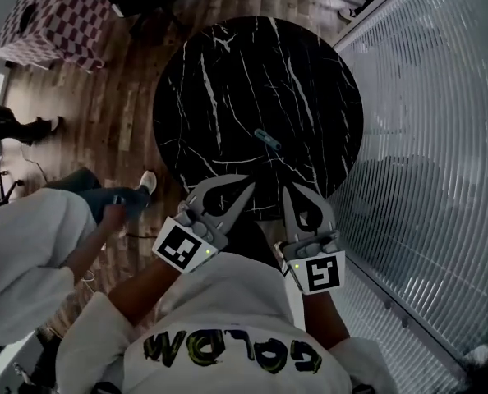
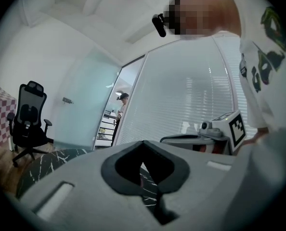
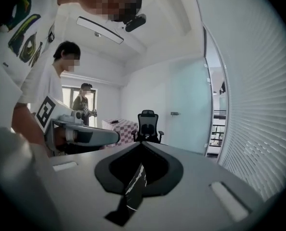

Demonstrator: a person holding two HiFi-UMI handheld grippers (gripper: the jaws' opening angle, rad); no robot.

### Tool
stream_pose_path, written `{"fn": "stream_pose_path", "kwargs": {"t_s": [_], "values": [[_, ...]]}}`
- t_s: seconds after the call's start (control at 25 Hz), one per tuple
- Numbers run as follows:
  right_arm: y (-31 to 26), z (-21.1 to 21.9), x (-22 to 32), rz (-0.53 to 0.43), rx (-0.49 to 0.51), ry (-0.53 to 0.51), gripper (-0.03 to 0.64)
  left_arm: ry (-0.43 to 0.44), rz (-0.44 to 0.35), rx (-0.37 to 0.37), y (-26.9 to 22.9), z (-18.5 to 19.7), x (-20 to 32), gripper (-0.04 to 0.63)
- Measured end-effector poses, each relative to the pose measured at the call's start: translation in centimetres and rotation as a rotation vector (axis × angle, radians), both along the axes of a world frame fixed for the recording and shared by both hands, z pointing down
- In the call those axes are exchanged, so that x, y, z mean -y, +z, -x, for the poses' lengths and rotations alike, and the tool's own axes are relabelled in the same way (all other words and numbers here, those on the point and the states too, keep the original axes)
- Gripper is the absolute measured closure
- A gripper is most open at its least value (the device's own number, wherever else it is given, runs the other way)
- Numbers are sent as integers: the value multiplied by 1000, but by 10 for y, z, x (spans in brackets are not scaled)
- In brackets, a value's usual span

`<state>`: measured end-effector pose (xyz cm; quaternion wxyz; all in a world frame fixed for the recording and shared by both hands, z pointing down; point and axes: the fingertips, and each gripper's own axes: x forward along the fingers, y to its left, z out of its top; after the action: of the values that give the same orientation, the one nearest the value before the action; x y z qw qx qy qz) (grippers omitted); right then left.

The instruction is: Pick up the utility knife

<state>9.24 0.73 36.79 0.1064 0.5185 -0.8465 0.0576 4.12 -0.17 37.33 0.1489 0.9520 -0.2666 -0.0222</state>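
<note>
Left gripper (image 1: pixel 244 187) and right gripper (image 1: pixel 291 192) hang pressed shut and empty over the counter's (image 1: pixel 227 80) near edge, short of the knife (image 1: pixel 268 139) lying mid-counter; arriving unopened, either would likely just shove it away

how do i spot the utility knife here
Find the round black table with white veins beside the slatted wall. The utility knife lies just nearside of its centre. It is the only thing on the top: a short, slim, grey-teal bar lying diagonally.
</note>
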Motion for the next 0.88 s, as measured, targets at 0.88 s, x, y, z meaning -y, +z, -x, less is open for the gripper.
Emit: {"fn": "stream_pose_path", "kwargs": {"t_s": [0.88], "values": [[243, -19, 77, 416, -335, -217, 555, 52, 135, 105, 204, -21, 76, 592]]}}
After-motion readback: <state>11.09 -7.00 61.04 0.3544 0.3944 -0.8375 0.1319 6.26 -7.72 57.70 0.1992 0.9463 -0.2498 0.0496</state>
